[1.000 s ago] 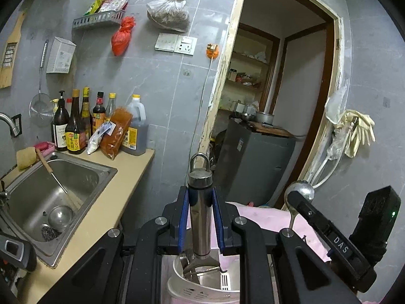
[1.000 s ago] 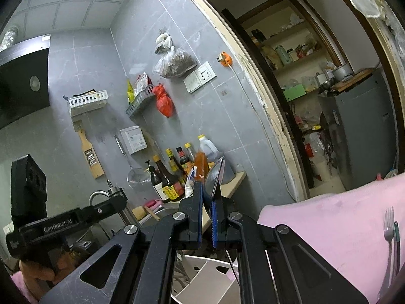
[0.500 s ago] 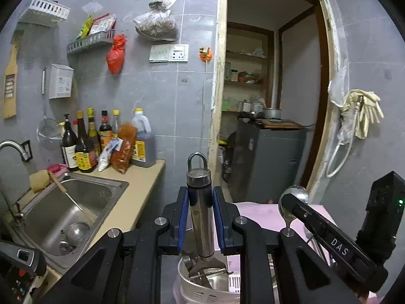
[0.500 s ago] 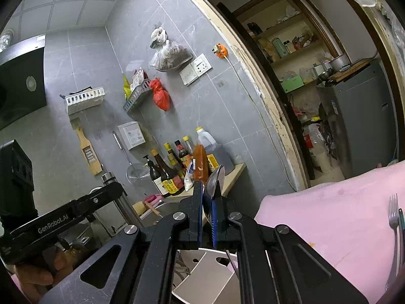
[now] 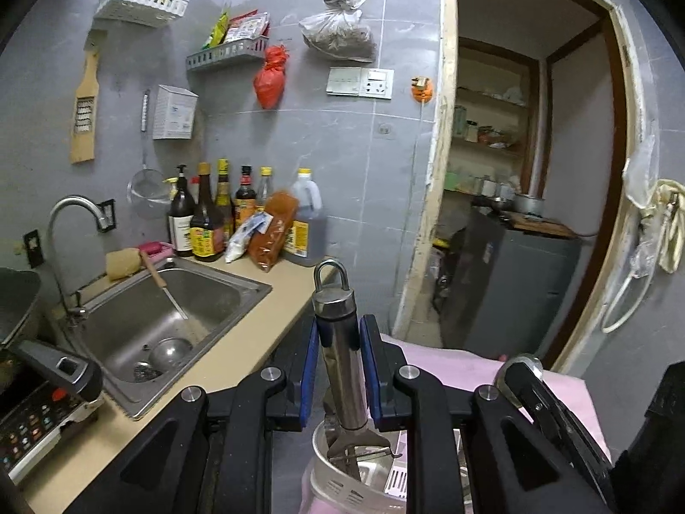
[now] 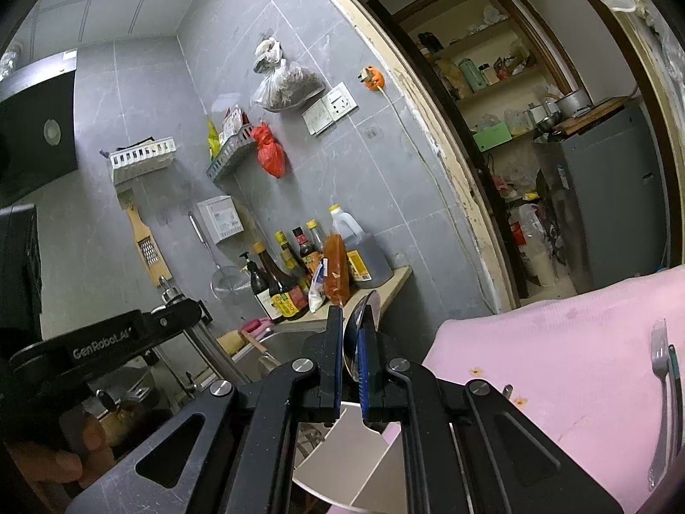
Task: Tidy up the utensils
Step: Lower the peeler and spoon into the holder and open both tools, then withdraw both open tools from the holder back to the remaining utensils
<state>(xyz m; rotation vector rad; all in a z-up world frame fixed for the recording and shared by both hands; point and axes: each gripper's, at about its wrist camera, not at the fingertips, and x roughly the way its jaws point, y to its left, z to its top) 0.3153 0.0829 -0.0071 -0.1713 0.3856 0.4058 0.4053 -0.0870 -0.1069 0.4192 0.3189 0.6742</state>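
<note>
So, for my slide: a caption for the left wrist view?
Left gripper lowers a steel-handled peeler into a white slotted utensil holder.

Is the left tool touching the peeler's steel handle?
Touching. In the left wrist view the left tool's blue pads press both sides of the peeler handle.

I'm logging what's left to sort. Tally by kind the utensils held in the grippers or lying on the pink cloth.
Peeler, in the left gripper: 1
Spoon, in the right gripper: 1
Fork, on the pink cloth: 1
Teal-handled piece beside the fork, kind unclear: 1
Total: 4
</note>
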